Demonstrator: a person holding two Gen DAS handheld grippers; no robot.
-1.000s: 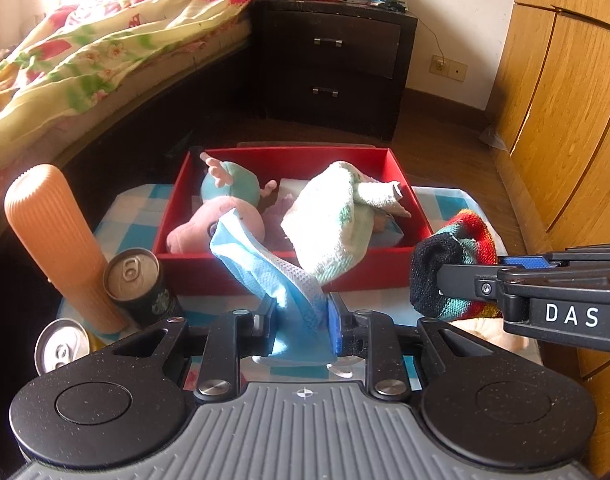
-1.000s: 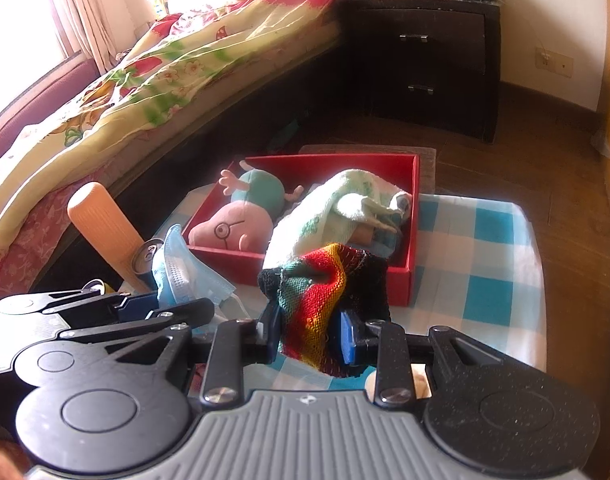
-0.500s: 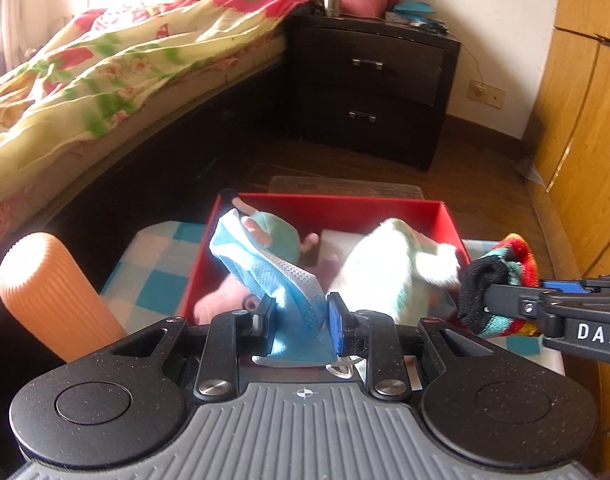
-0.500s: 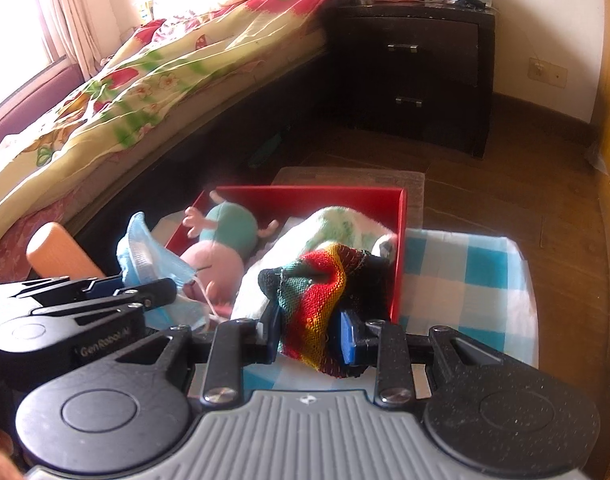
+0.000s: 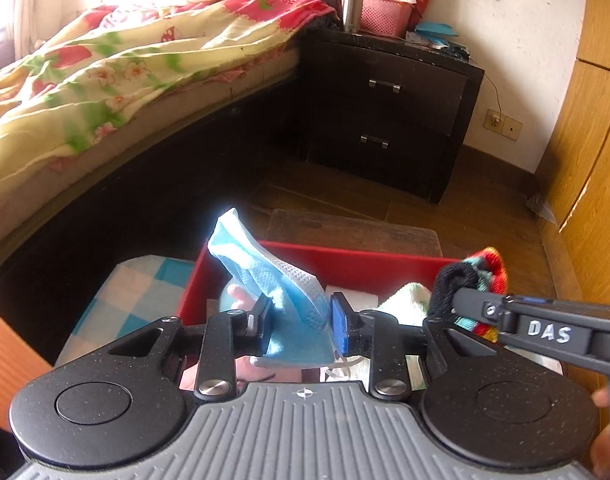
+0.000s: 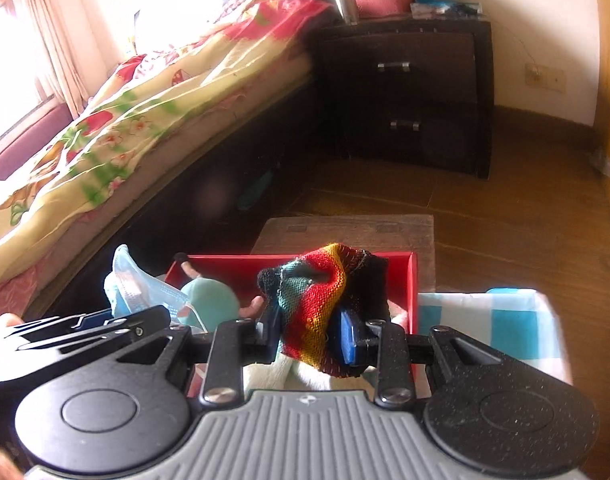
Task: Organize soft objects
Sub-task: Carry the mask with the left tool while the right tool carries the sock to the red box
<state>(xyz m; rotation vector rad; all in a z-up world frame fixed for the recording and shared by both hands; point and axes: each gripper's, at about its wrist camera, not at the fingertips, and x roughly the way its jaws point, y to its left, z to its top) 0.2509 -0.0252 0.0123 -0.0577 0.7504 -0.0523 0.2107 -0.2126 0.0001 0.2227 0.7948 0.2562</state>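
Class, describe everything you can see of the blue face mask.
The blue face mask is thin, pleated, textured fabric with a whitish fold, crumpled and standing upright. It sits between the left gripper pads, whose jaws have just been opening, above the red box. In the right wrist view a white ear loop hangs from it.

We've got a thin crinkly paper-like mask and a coarse knit sock. Box looks smooth and matt.
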